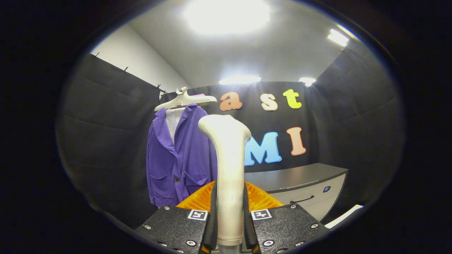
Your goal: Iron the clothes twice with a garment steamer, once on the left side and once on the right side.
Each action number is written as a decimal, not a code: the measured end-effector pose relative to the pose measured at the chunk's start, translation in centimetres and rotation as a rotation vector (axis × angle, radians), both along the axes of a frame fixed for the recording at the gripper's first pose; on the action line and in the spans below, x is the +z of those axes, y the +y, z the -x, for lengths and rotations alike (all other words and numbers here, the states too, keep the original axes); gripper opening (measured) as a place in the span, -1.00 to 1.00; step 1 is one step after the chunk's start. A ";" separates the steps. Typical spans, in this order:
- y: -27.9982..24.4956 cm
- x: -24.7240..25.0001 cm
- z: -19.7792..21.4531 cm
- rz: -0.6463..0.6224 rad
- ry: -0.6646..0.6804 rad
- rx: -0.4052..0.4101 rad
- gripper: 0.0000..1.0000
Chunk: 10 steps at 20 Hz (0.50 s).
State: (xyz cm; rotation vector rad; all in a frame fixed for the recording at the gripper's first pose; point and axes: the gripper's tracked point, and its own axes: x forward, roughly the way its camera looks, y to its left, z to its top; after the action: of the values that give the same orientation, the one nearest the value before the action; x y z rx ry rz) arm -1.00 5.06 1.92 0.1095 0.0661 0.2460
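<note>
**Ann:** Gripper view, and what a wide look at the booth! Biggest thing first: the black cloth wall (106,141) wraps around on both sides and across the back, with a pale ceiling (247,53) above and bright lights (226,16) glaring down.

**Bo:** Next in size, the desk (300,180) off to the right beyond the fingers. Dark top, light front, a dark handle on the drawer.

**Ann:** And the jacket (176,158)! Purple, hanging against the wall to the left and beyond the fingers, front facing us, two pockets low down, something white at the collar.

**Bo:** It hangs from a white hanger (185,100), hooked up at the top of the cloth.

**Ann:** Now the steamer (229,169). Pale, upright, right in the middle. Its head bends over toward the left at the top, pointing at the jacket, though it sits well apart from it.

**Bo:** Where's the gripper (229,225) on it?

**Ann:** Pinching it! The jaws are closed on the steamer's handle, one finger pressed on each side of the shaft, low down.

**Bo:** I see orange ribbed parts just behind the fingers, either side of the shaft.

**Ann:** And the smallest: two square markers (197,214) on the gripper's body, left and right of the steamer, with little screws along the plates.
</note>
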 end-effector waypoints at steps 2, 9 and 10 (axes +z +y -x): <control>-1.7 -0.3 0.1 0.003 0.011 -0.025 -0.40; -4.0 -0.3 0.1 -0.007 0.022 -0.061 -0.40; -4.0 -0.3 0.0 -0.009 0.021 -0.059 -0.40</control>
State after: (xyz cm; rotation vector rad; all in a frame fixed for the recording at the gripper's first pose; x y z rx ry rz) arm -1.01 1.06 1.63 0.1229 0.0830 0.1866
